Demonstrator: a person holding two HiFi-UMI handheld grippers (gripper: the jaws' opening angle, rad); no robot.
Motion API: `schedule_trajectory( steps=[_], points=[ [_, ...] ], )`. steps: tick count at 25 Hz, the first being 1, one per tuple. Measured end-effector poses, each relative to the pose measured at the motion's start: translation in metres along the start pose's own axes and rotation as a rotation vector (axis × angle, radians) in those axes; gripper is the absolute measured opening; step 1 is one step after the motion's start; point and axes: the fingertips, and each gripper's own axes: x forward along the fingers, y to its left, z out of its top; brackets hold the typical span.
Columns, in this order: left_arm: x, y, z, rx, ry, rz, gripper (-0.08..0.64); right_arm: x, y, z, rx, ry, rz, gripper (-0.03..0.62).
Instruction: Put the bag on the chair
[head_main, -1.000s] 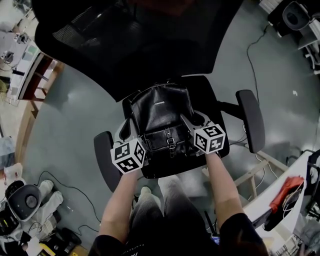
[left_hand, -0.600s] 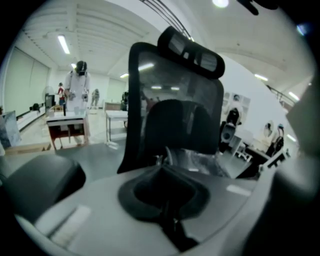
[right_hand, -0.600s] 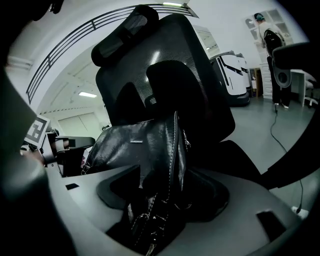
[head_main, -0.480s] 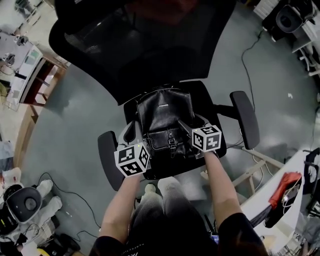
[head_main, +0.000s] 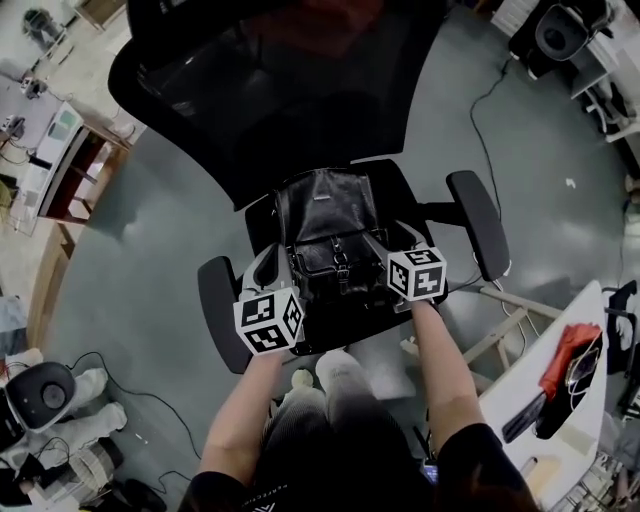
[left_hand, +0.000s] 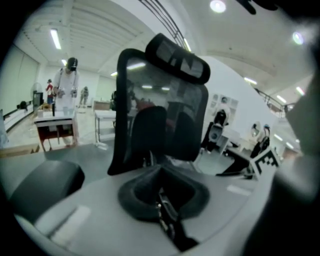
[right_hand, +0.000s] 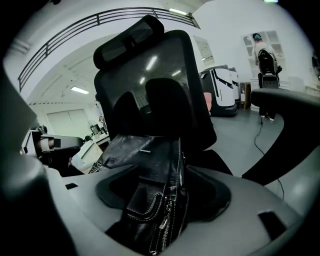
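Bag's basically parked: the black leather bag (head_main: 330, 235) sits on the seat of the office chair (head_main: 280, 100). Its long axis runs 12 to 6 in the head view, top toward the backrest at 12 and buckled front pocket toward me at 6. It looks propped against the backrest, not flat. My right gripper (head_main: 392, 245) is hard up on the bag's 3 o'clock side and its jaws are opening. In the right gripper view the zippered side seam (right_hand: 167, 220) is right there between them, but the pads aren't pressing it. My left gripper (head_main: 270, 275) is at the bag's 8 o'clock with jaws spread too. Only a thin dark strip, maybe a strap, lies in the notch, nothing clamped as far as I can tell. The right one's nearer the bag. I reckon both just need to back straight out toward 6 without snagging that seam.
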Motion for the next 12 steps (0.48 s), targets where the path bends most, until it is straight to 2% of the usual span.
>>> schedule_trajectory(
  steps=[5,12],
  points=[
    [-0.016,-0.007,0.009,0.029,0.009,-0.053,0.005,-0.018,0.015,0.005,0.002,-0.023,-0.023,0.215],
    [-0.045,-0.008,0.021,0.034,-0.011,-0.08,0.005,-0.049,0.038,0.005,0.035,-0.058,-0.042,0.111]
  ],
)
